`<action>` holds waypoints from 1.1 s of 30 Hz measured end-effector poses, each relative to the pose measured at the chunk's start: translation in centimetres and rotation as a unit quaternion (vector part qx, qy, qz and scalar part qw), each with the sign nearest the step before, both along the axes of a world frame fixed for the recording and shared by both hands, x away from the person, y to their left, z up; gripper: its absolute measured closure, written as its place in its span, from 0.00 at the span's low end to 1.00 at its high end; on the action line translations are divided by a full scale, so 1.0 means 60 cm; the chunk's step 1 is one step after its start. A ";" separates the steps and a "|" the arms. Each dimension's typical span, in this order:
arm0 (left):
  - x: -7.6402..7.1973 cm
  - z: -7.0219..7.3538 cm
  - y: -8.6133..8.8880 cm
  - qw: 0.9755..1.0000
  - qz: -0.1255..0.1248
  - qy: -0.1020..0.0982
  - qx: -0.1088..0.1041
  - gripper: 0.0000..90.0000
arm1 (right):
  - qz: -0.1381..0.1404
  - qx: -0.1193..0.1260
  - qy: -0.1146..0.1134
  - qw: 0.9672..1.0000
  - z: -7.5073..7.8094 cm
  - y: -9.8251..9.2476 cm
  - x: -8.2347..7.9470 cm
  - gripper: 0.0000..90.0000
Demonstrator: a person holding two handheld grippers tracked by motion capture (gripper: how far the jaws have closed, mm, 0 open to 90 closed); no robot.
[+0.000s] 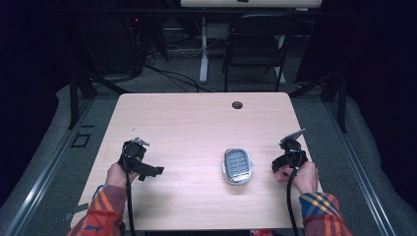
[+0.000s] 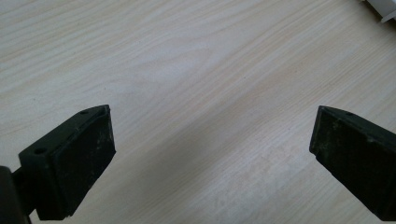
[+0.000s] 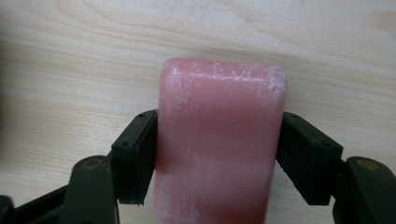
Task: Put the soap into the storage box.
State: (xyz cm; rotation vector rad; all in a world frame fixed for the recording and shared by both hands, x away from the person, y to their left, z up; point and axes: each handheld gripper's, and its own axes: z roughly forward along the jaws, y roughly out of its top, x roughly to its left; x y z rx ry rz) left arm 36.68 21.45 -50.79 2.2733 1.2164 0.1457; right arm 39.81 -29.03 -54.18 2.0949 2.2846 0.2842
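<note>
The light wooden table [image 1: 196, 123] fills the middle of the high view. Just right of its centre, in the lower half of the frame, lies a grey soap dish [image 1: 238, 165]. At lower left the left gripper [image 1: 147, 169] rests on the wood, its 2 jaws spread wide with nothing between them. At lower right the right gripper [image 1: 278, 164] has its 2 jaws pressed against the sides of a pink soap bar [image 3: 219, 144], which sits centre frame in the right gripper view.
</note>
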 end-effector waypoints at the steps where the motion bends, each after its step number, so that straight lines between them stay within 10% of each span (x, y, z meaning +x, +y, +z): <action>1: 0.000 0.000 0.000 1.000 0.000 0.000 0.000 0.00 | 0.004 -0.004 0.004 1.000 0.000 -0.001 0.000 0.38; 33: 0.000 0.000 0.002 1.000 0.000 0.001 -0.003 0.00 | 0.021 -0.006 -0.005 1.000 0.021 -0.010 0.000 0.41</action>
